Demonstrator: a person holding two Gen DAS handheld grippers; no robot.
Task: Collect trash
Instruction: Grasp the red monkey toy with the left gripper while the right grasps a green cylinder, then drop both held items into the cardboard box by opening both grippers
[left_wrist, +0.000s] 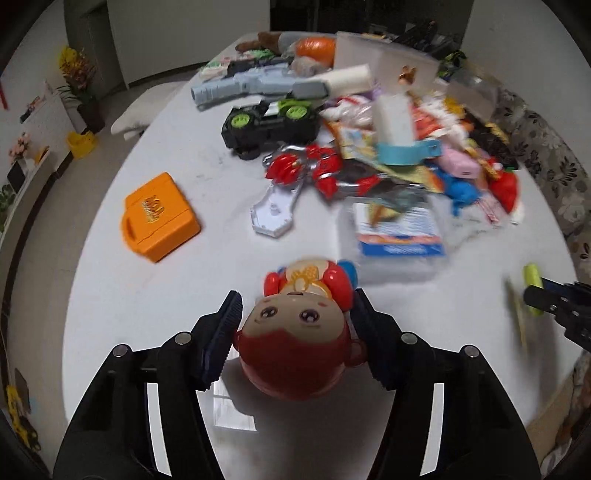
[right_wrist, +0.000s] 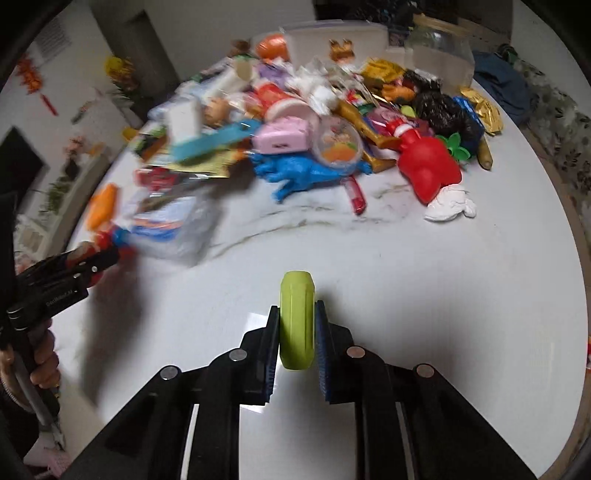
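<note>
White table (left_wrist: 207, 280): left claw (left_wrist: 295, 332) on doll head (left_wrist: 295, 343).

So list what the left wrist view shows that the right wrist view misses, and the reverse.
Left wrist only: black toy truck, grey toy blaster, the doll-head toy seen whole between the left hand-held gripper fingers. Right wrist only: white crumpled tissue, gold wrapper. Both: the lime-green piece clamped in the right hand-held gripper, blue dinosaur, white table.

Red-haired doll head (left_wrist: 295, 343), lime-green piece (right_wrist: 297, 319), orange case (left_wrist: 159, 218), white table (left_wrist: 207, 266).
</note>
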